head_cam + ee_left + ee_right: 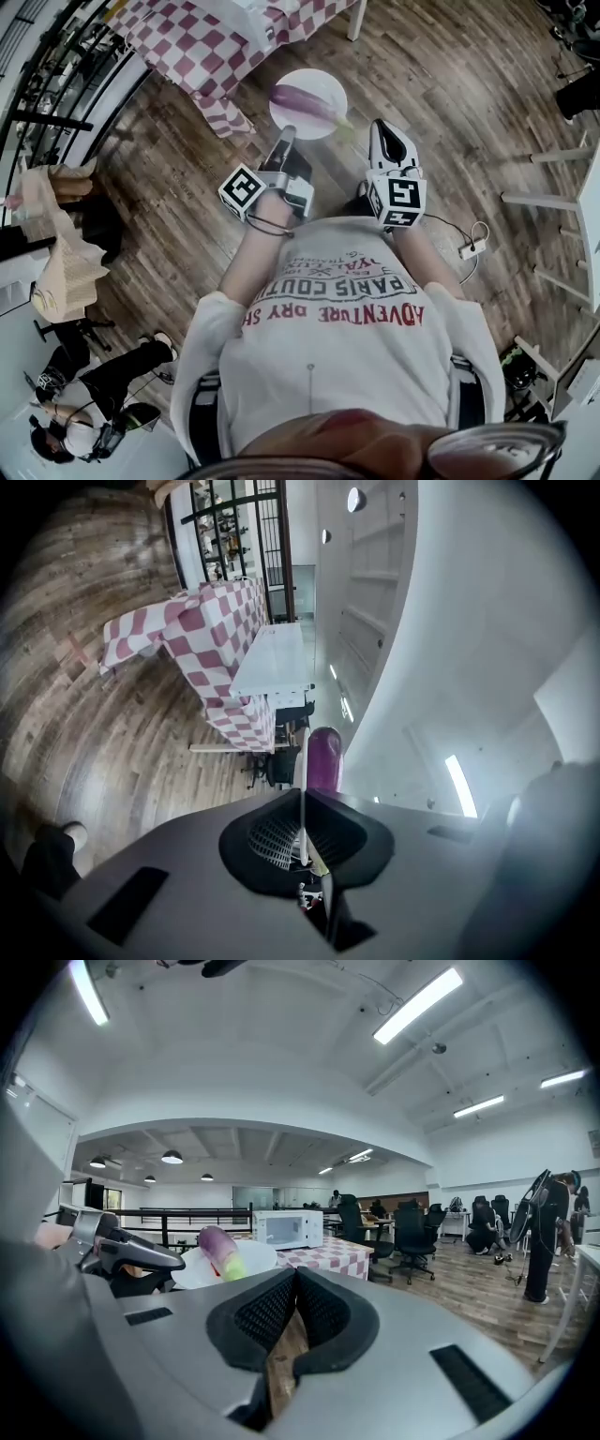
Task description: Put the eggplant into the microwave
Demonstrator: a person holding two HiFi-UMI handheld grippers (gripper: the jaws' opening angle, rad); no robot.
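Pinches the rim of the white plate (pixel 314 77) with the left gripper (pixel 286 133), closed tight on it; holds the right gripper (pixel 381 127) closed, empty. Carries the eggplant (pixel 305 99) on that plate at twelve o'clock. Probably light, firm, glossy, prone to roll: grasp the thick middle. Runs ten-to-four, green stem toward four.
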